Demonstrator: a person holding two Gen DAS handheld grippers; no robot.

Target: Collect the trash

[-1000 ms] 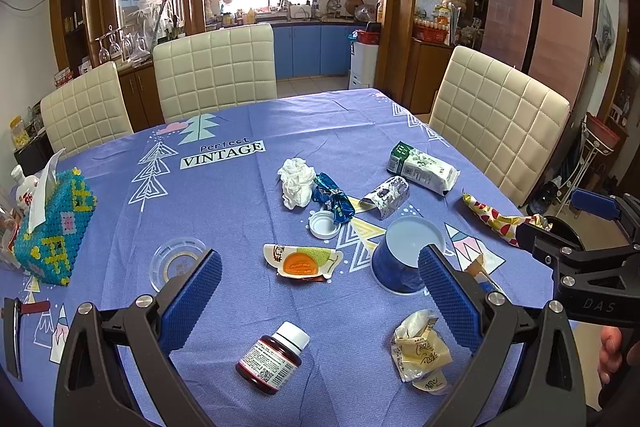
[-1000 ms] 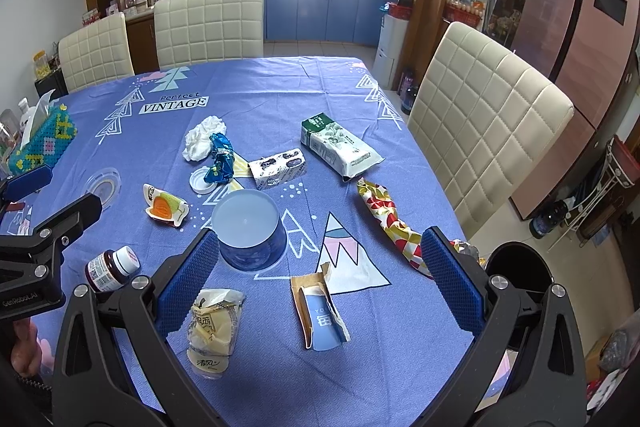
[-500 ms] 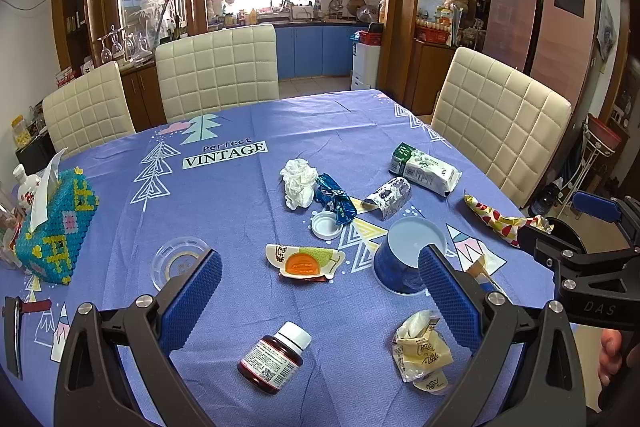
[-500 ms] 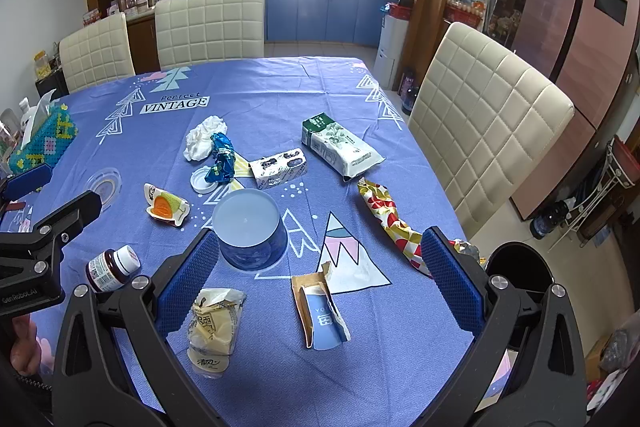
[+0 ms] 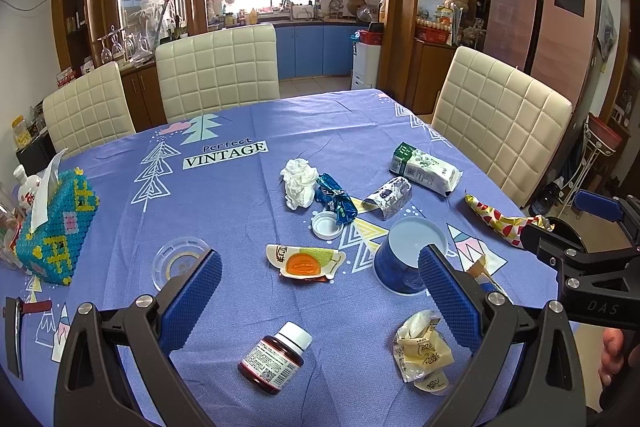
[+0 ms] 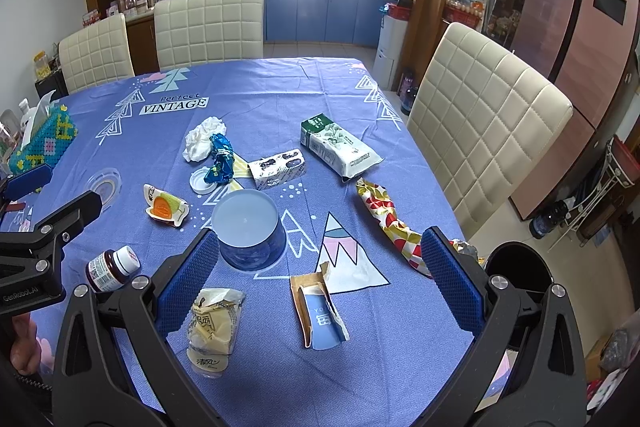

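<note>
Trash is scattered right across the blue worktop (image 6: 280, 95), nothing collected yet. Closest to the right gripper (image 6: 320, 279) is the torn brown-and-blue paper packet (image 6: 318, 311), lying low in the frame's centre, squarely between the 2 blue pads, its long axis running roughly along the gripper's line of sight, away from the camera. That one looks like the natural first pick, I'd say: straight ahead and down, no sideways shift needed.

Just left of it, the crumpled yellow wrapper (image 6: 214, 327) sits by the left pad. The upturned blue cup (image 6: 250, 227) stands beyond, centre frame. Further up: the white tissue wad (image 6: 202, 141), blue foil wrapper (image 6: 220, 159) and green-and-white carton (image 6: 340, 149).

From the left wrist view, the left gripper (image 5: 320, 299) has the brown pill bottle (image 5: 276, 357) lying on its side low centre, cap pointing upper right. The same yellow wrapper (image 5: 420, 351) lies at lower right.

Both grippers are spread wide, holding nothing, hovering above the cloth. The black bin (image 6: 516, 271) waits off the worktop edge at lower right, on the right gripper's side.
</note>
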